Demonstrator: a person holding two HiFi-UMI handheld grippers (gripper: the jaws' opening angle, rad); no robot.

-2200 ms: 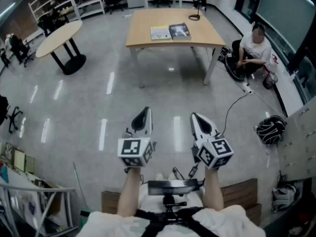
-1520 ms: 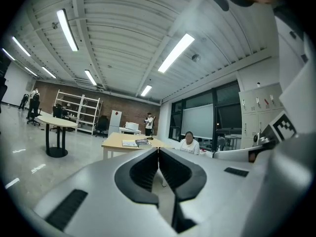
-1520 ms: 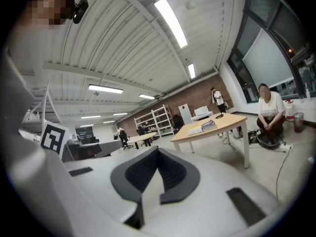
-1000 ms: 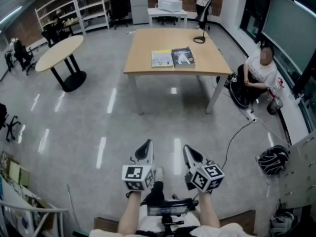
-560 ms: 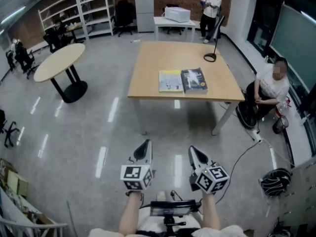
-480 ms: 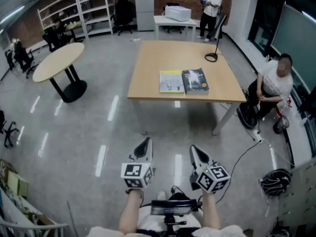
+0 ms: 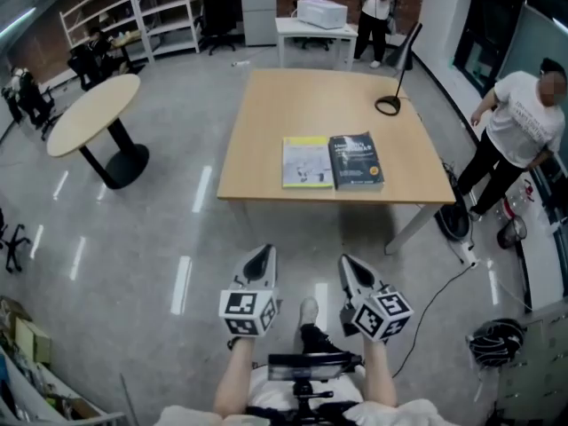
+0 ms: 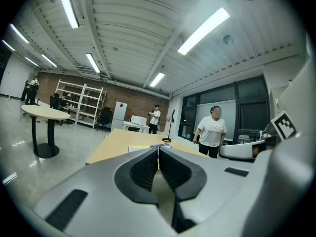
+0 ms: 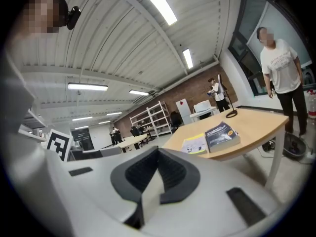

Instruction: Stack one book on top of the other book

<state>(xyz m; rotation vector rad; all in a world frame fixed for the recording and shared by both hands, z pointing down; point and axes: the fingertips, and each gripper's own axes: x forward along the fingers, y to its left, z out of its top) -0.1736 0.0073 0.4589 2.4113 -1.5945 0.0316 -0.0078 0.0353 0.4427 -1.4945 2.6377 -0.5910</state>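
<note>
Head view: the yellow book (image 7: 307, 161) and the dark book (image 7: 356, 160) lie side by side on the table (image 7: 266, 149). The left gripper (image 7: 263, 254) and right gripper (image 7: 348, 263) are well short of the table.

Left gripper view: the jaws are closed tight, with nothing in them.

Right gripper view: the same.

The job looks not started yet. Next, get close to the table and open up for one book.

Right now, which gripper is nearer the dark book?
Right. The right gripper is straight in line with the dark book; the left gripper is offset to its left.
</note>
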